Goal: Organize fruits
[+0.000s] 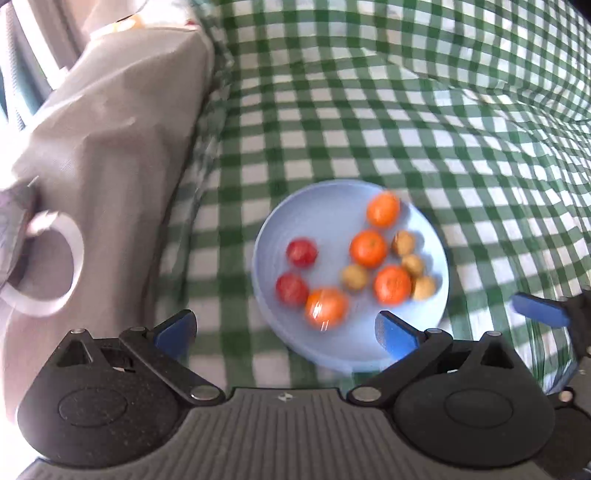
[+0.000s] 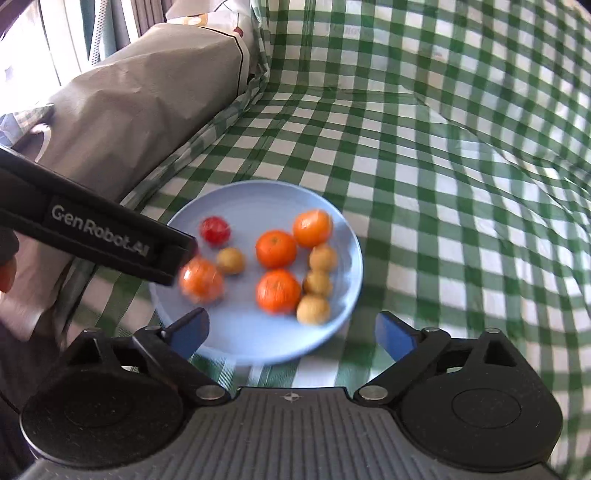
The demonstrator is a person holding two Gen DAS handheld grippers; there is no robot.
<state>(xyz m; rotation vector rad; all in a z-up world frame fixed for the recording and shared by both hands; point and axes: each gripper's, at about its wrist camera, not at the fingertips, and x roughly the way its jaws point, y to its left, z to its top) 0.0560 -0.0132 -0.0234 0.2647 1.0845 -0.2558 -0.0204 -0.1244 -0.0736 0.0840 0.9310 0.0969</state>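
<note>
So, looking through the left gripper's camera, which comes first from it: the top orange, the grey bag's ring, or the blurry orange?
1. Blurry orange, at the plate's near edge, between the open fingers.
2. Top orange, at the plate's far side.
3. Ring, far off left, on the bag.

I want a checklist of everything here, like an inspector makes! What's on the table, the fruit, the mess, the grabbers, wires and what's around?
Surface: green-and-white checked cloth, wrinkled.
Job's things: blue plate holding four oranges, two red fruits and four small tan fruits, all loose and mixed; some blurred.
Clutter: nothing seen on the cloth besides the plate.
Grippers: left gripper open, fingers empty, over the plate's near rim; right gripper open, fingers empty, also at the plate's near edge.
Cables: nothing seen.
Surroundings: grey bag with a white ring handle to the left; curtains behind it.
</note>
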